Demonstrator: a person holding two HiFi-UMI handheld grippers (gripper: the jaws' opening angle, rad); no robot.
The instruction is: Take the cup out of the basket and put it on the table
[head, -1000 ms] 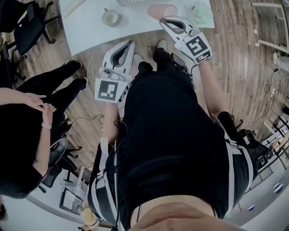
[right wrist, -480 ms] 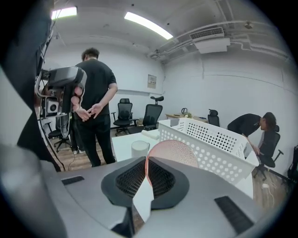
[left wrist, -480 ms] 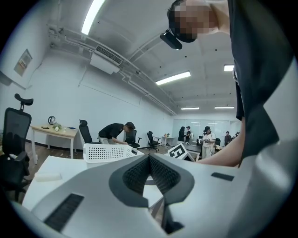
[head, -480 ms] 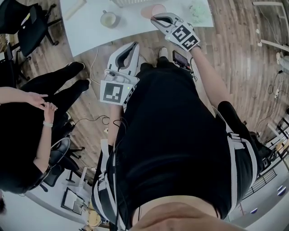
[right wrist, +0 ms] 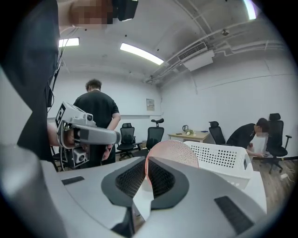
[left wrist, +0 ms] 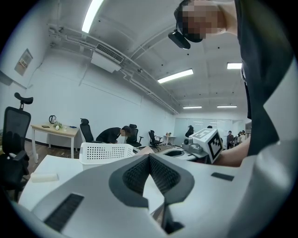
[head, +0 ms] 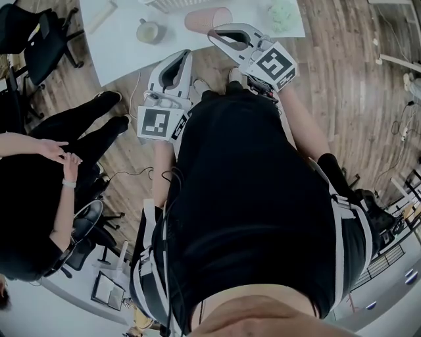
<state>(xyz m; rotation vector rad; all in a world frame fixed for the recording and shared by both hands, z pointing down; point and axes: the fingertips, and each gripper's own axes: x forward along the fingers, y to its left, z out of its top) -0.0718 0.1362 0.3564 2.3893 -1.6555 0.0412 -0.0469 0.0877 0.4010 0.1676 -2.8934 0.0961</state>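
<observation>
One pink cup (right wrist: 176, 152) pinched in right tool (right wrist: 145, 162), beside basket (right wrist: 223, 160) | left tool (left wrist: 150, 159) pressed together, empty

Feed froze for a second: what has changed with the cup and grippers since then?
The right gripper, shut on the pink cup, carried it leftward over the table, nearer the mug. The left gripper shifted only slightly, shut and empty. The mug and white basket stayed put.
</observation>
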